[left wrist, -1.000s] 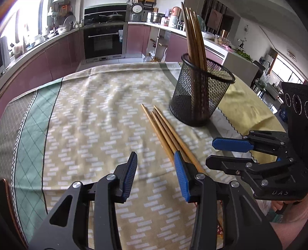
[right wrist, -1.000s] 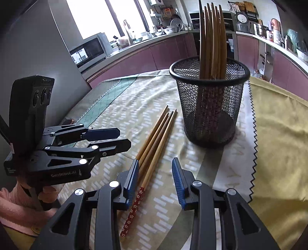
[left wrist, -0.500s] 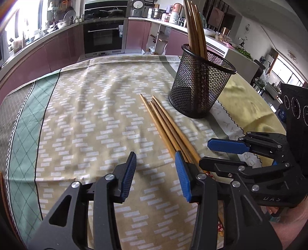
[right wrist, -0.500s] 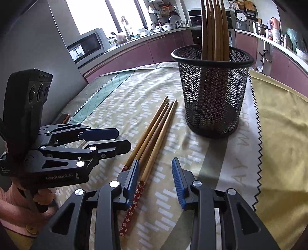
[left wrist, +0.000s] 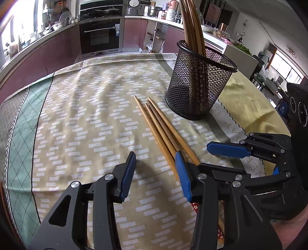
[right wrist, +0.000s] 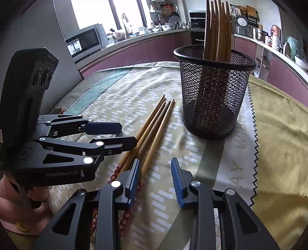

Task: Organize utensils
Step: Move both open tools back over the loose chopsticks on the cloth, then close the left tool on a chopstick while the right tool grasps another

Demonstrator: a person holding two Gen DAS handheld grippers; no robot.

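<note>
Both grippers have eased nearer the loose chopsticks point(right wrist: 154, 127), lying at seven o'clock of the mesh holder point(right wrist: 213, 96). Left gripper point(left wrist: 156, 173) gapes empty; right gripper point(right wrist: 155, 178) is closing, gripping nothing.

Smooth wooden chopsticks point(left wrist: 163, 130) lie on a soft, wrinkled woven tablecloth point(left wrist: 86, 119); the pen cup point(right wrist: 213, 96) is matt black wire mesh.

Daylight floods from my window point(right wrist: 107, 11) at upper left (blown out), sharp centre, fisheye bending and darkening the corners.
</note>
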